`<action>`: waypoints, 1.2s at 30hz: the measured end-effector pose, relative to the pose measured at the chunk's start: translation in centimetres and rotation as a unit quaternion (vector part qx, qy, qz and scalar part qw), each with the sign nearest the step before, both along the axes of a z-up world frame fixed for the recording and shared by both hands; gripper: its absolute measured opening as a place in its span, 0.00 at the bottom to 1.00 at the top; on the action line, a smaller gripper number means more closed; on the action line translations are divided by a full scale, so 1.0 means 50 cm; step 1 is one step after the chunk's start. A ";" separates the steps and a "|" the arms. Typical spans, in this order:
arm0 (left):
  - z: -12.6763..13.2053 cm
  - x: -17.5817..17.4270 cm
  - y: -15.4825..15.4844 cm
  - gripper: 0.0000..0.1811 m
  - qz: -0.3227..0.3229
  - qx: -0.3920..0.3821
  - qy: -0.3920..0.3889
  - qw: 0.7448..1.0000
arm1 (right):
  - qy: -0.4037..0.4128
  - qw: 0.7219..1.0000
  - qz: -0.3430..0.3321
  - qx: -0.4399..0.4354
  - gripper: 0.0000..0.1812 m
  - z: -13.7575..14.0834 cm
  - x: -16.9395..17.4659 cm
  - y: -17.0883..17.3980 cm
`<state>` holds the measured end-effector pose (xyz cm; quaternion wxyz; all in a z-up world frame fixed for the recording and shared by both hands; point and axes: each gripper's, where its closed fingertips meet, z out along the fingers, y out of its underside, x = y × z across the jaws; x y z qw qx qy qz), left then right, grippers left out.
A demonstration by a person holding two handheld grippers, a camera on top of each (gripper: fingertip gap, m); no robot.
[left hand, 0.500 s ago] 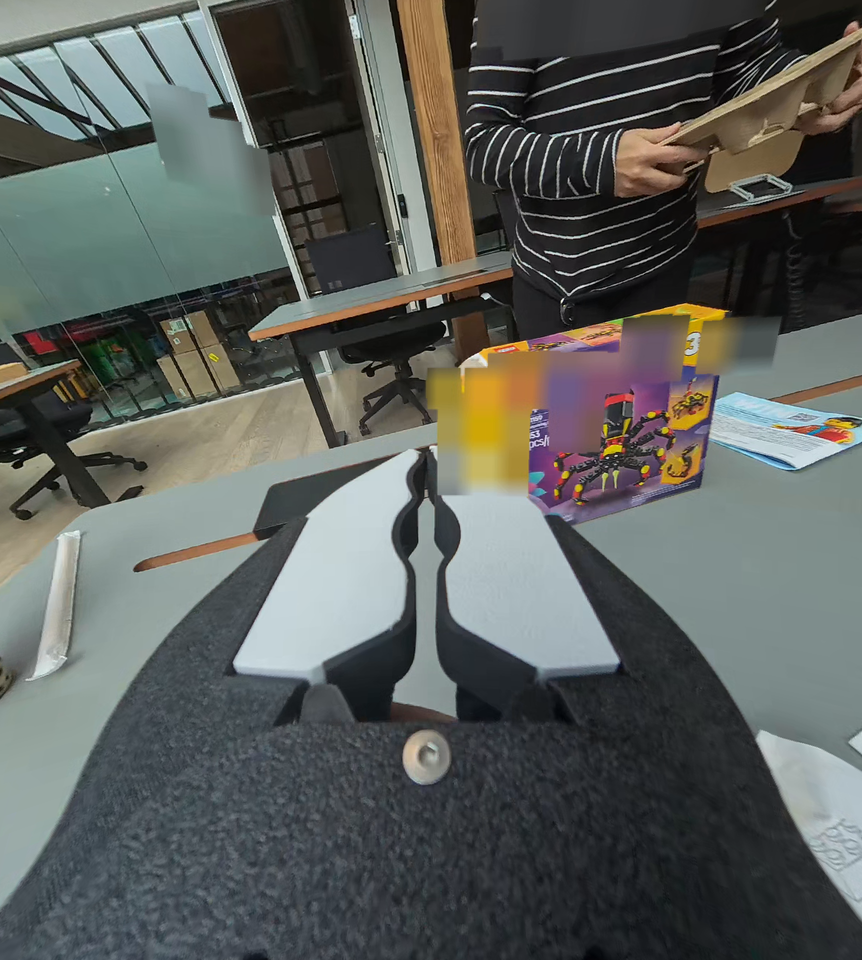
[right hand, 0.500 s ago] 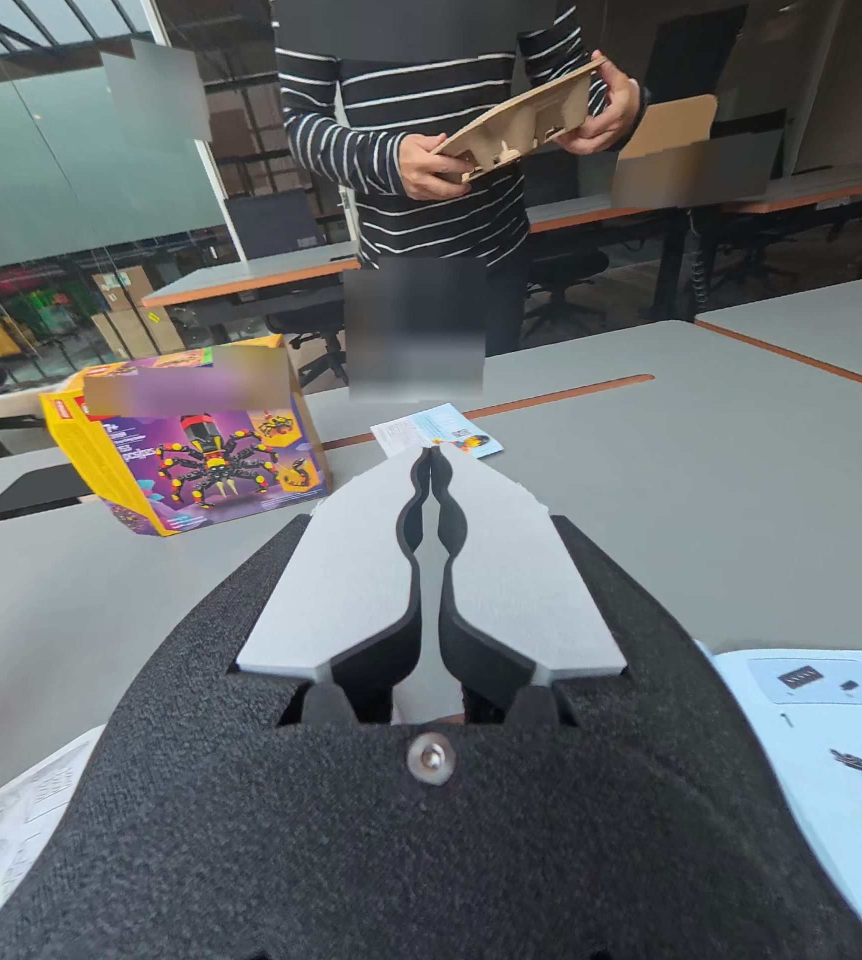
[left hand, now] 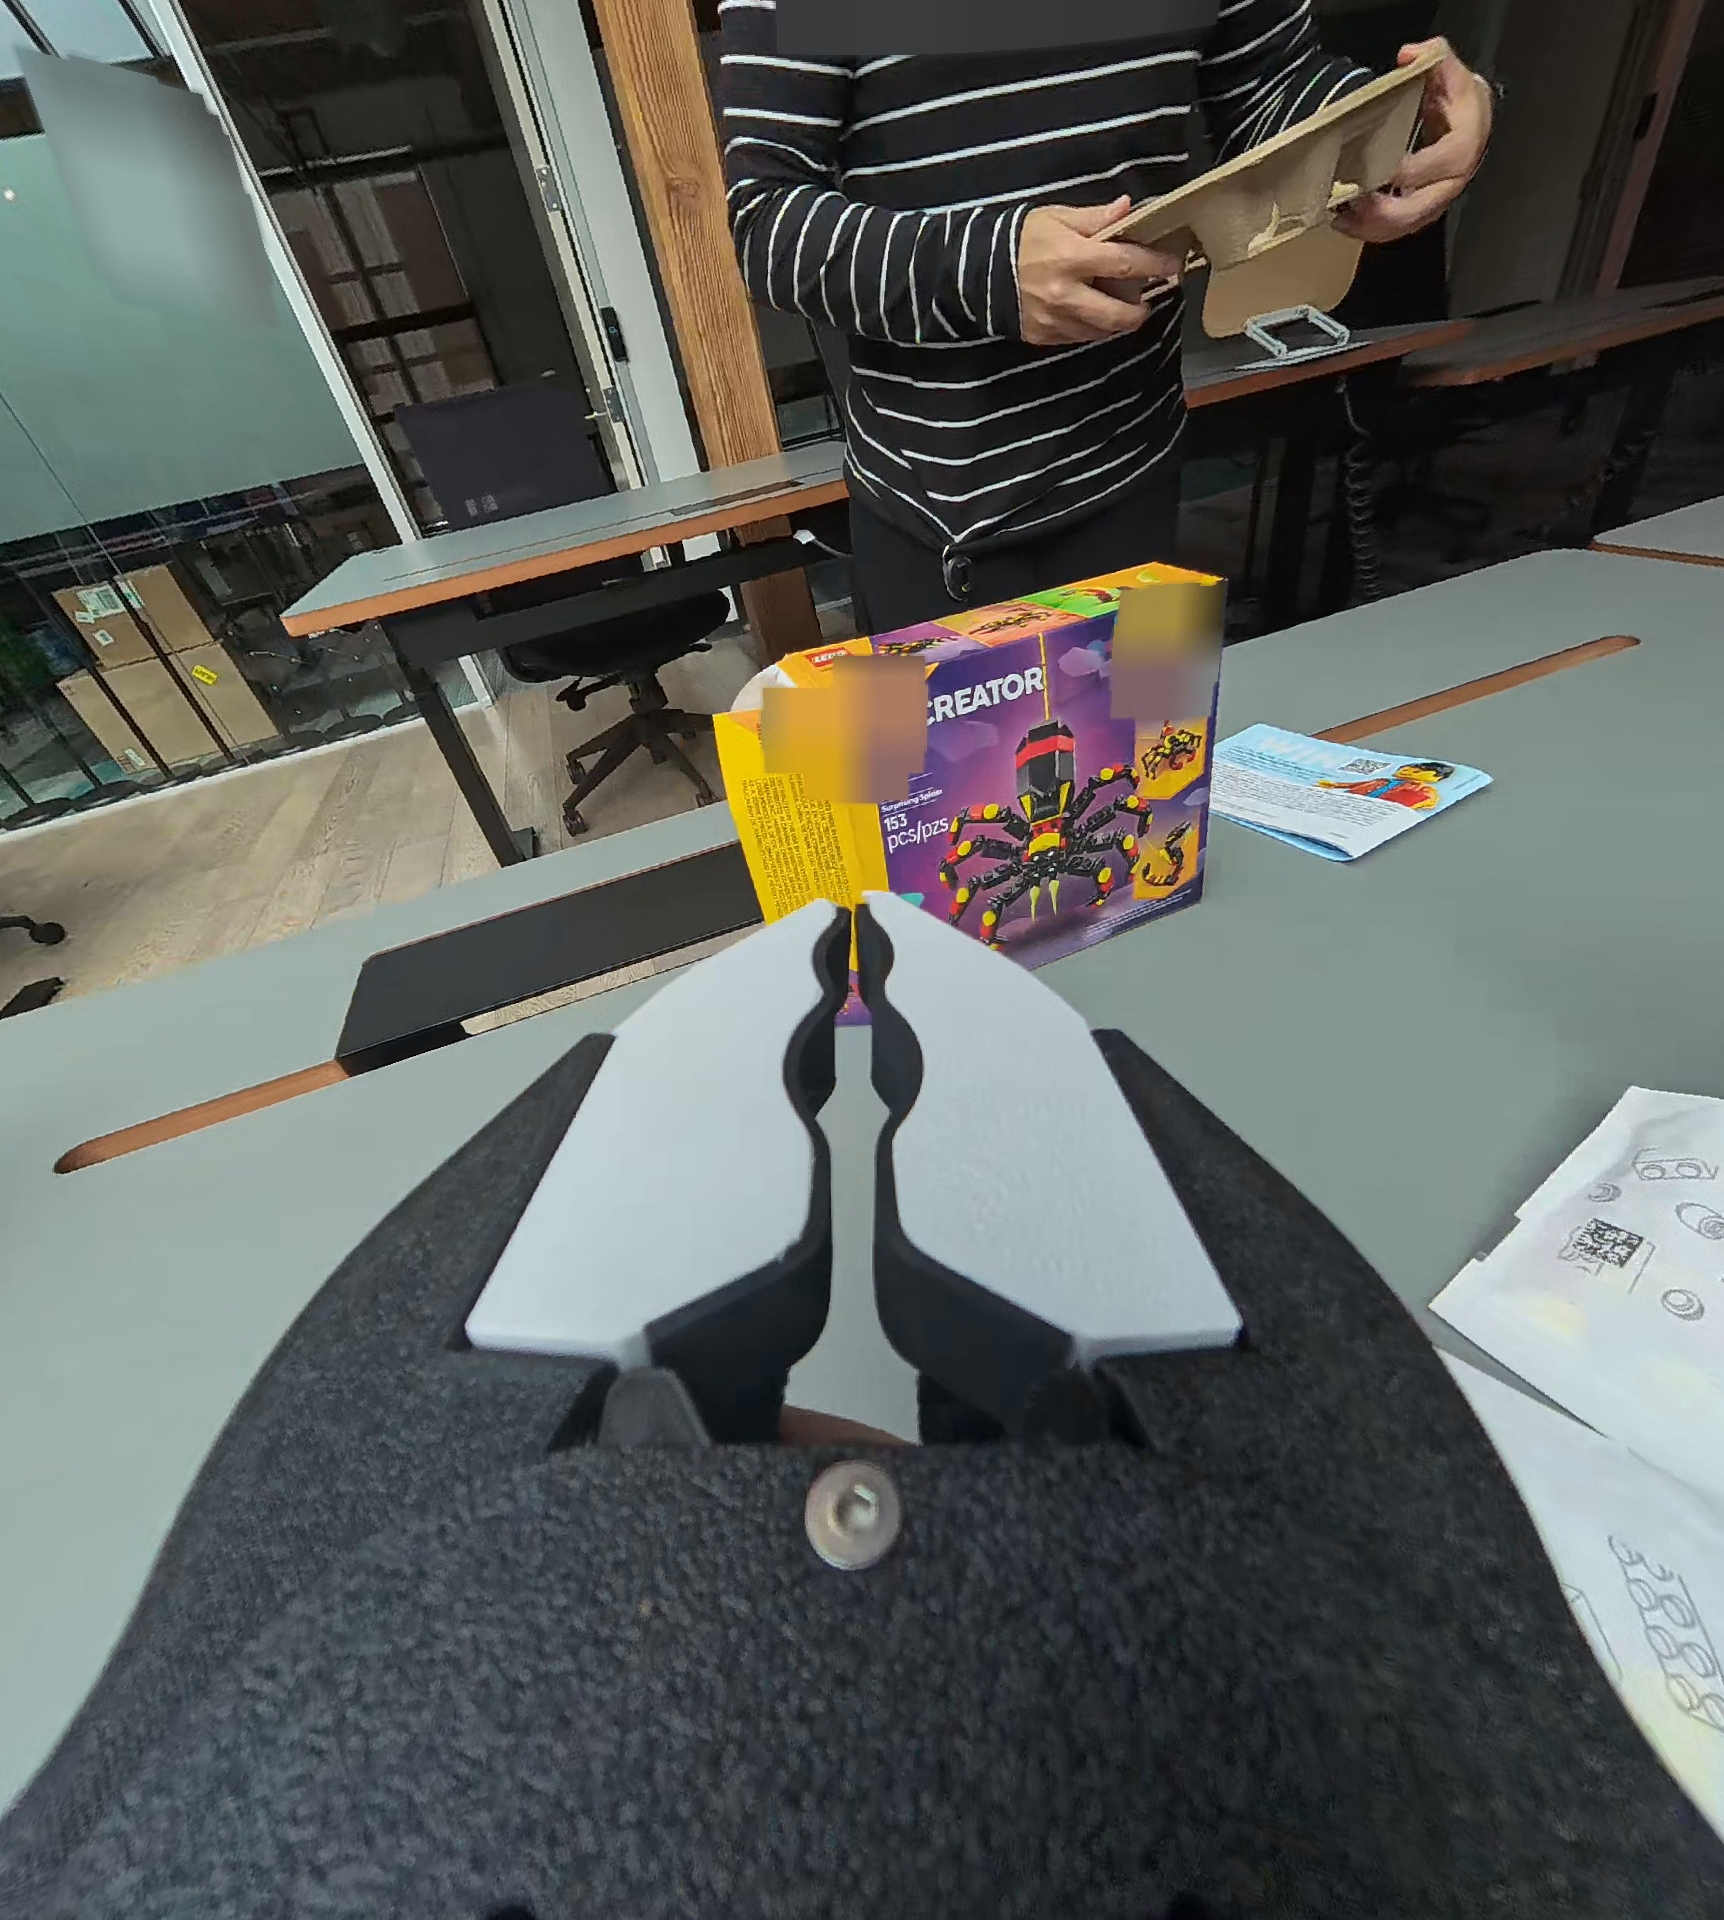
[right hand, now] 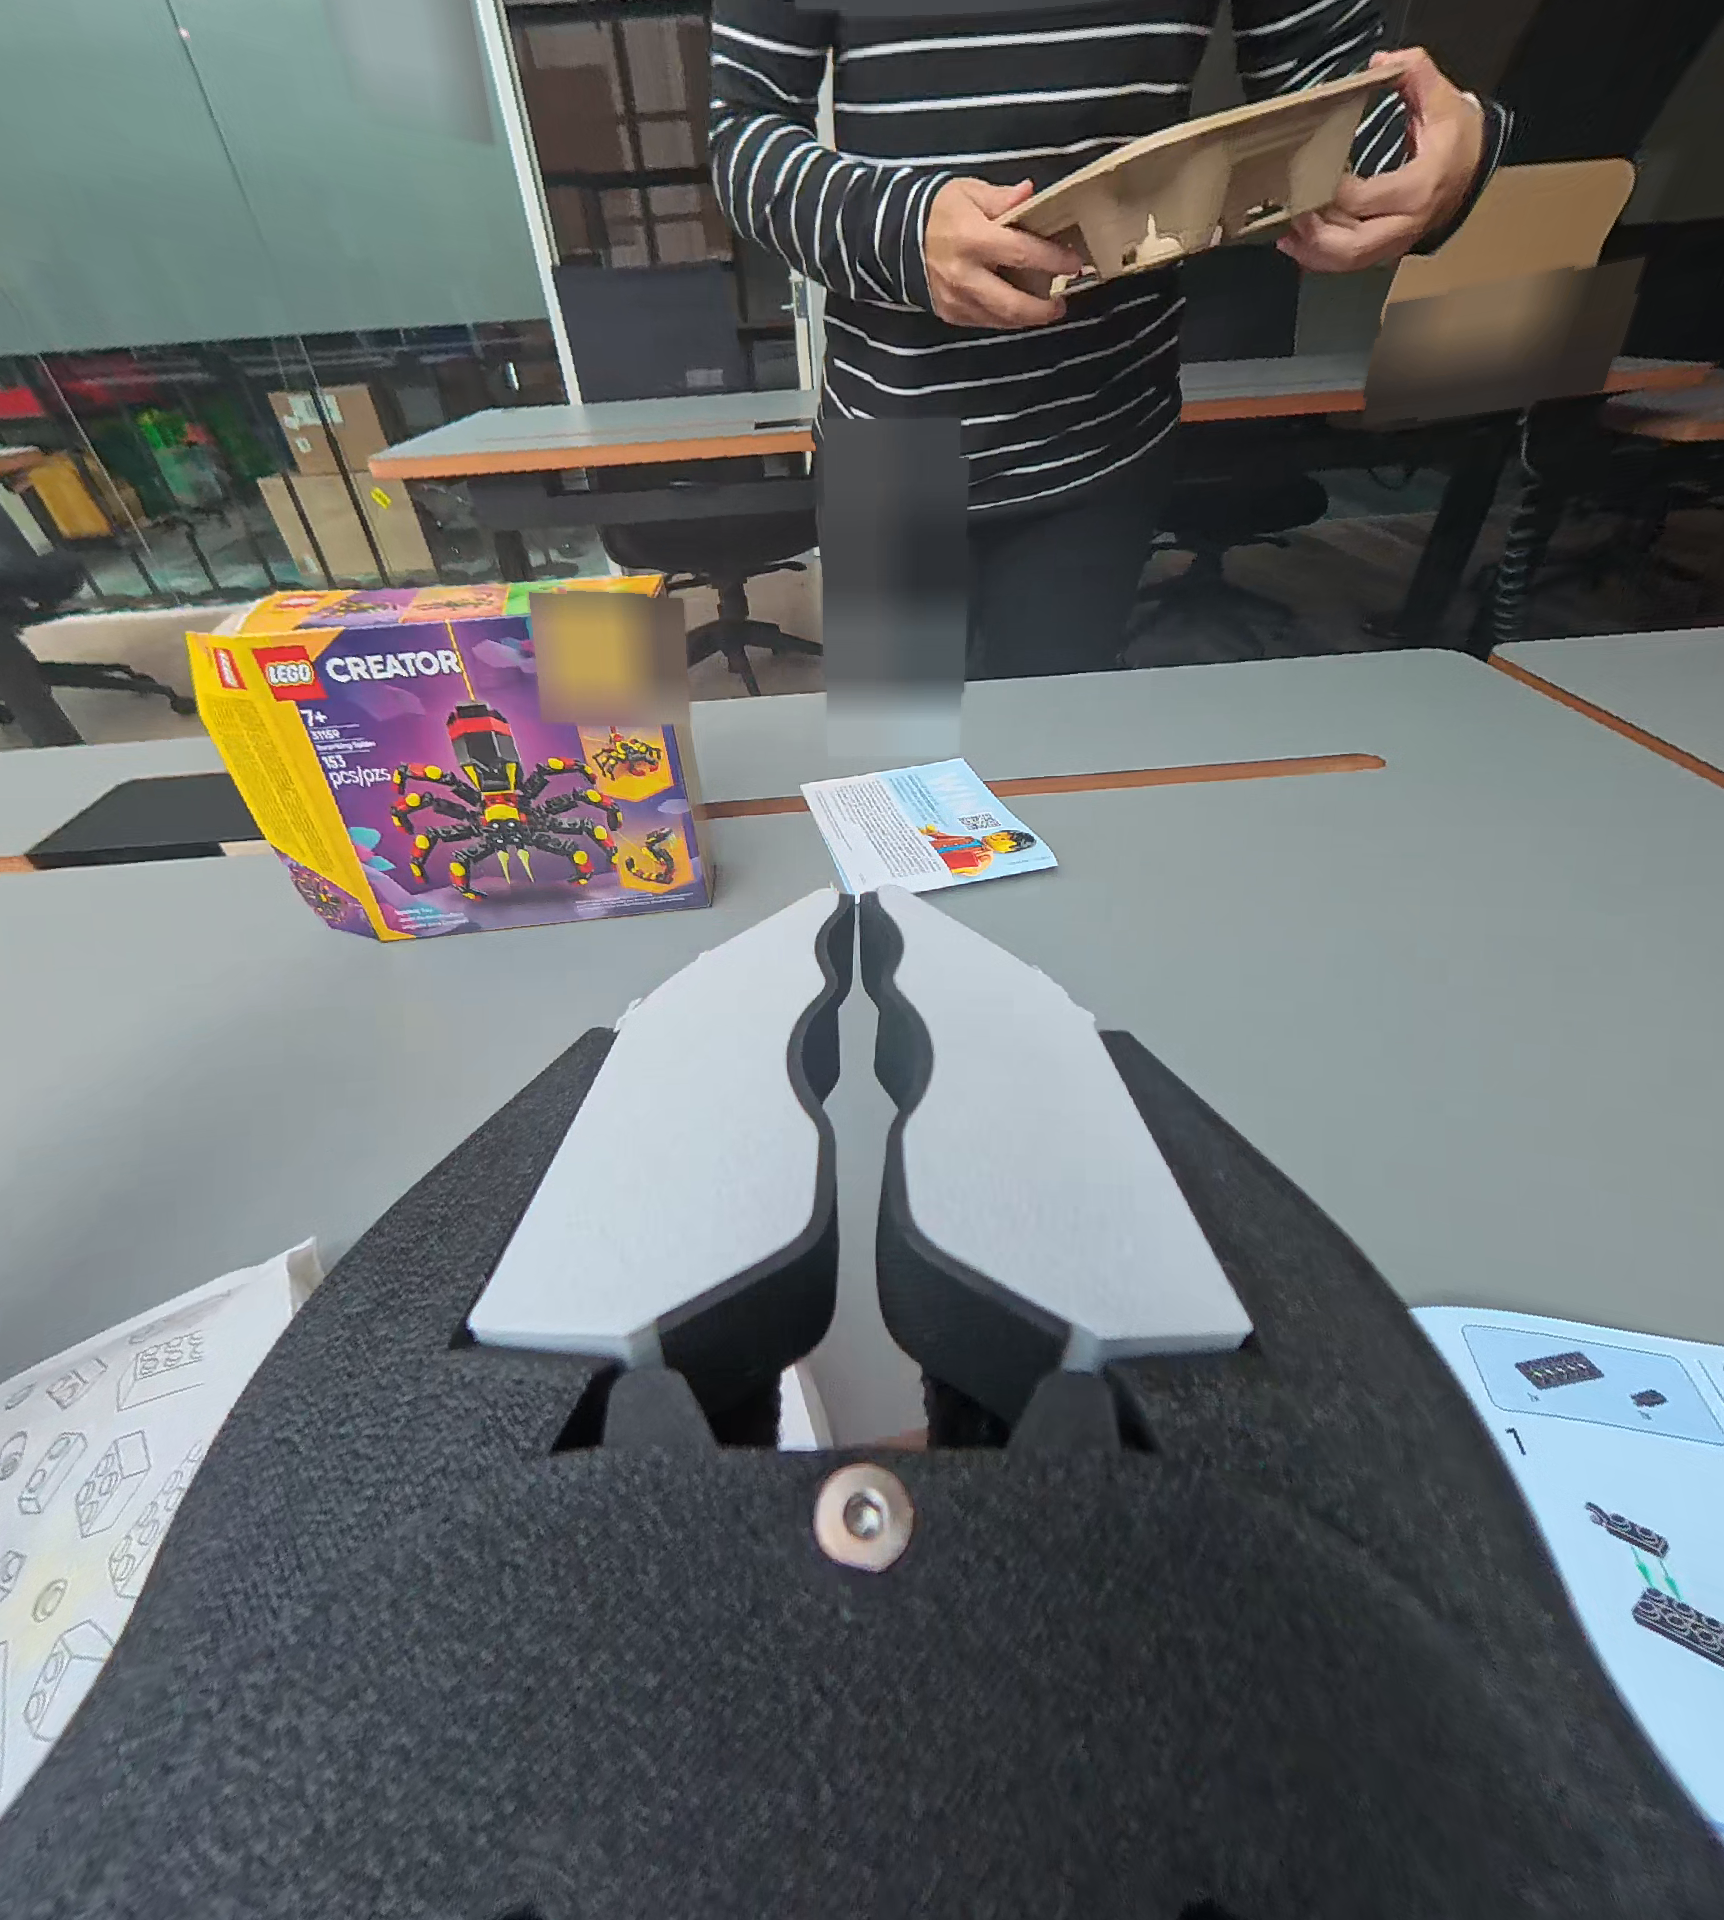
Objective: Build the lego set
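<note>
Tabletop (right hand: 1357, 1039): grey, flat, wide; a long orange-edged slot crosses it behind the goods. Broad bare room lies in front of both grippers; its far edge sits just behind the box.

Person (right hand: 993, 343): striped sleeves, standing beyond the far edge, both hands on a moulded cardboard insert (right hand: 1211, 177). Well apart from the work area.

Lego box (left hand: 983, 779): purple and yellow card carton with a spider picture, standing upright near the far edge, ahead of the left gripper and to the left of the right one. Likely light and thin-walled, so it should dent under a hard squeeze; best taken across a narrow end or top flap. Whether pieces remain inside cannot be told.

Paper parts bags (left hand: 1668, 1403): white, printed with brick outlines, lying flat between the two grippers near the front. Probably soft, crinkly, prone to slide; a pinch at a corner or sealed edge seems soundest.

Instruction booklet (right hand: 1647, 1538): pale blue, open flat at front right. Thin, hard to lift off flat.

Leaflet (right hand: 931, 831): small, blue and white, flat, right of the box.

Left gripper (left hand: 856, 914): jaws closed tip to tip, holding nothing, above the tabletop.

Right gripper (right hand: 858, 902): jaws likewise closed and empty.

No loose bricks visible.
</note>
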<state>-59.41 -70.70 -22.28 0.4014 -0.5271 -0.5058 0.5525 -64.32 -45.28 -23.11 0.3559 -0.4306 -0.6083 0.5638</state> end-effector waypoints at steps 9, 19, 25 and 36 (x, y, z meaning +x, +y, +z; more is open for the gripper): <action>-0.015 0.020 0.004 0.02 -0.077 -0.009 0.012 0.997 | 0.016 0.997 0.073 0.021 0.11 -0.020 0.019 0.005; -0.046 0.129 -0.057 0.04 -0.113 -0.126 0.096 0.981 | 0.078 0.984 0.153 0.048 0.14 -0.044 0.041 -0.004; -0.058 0.130 0.004 0.04 -0.129 -0.225 0.098 0.961 | 0.105 0.971 0.174 0.123 0.14 -0.064 0.073 -0.061; -0.058 0.126 -0.012 0.00 -0.123 -0.202 0.100 0.966 | 0.120 0.966 0.166 0.161 0.13 -0.073 0.074 -0.069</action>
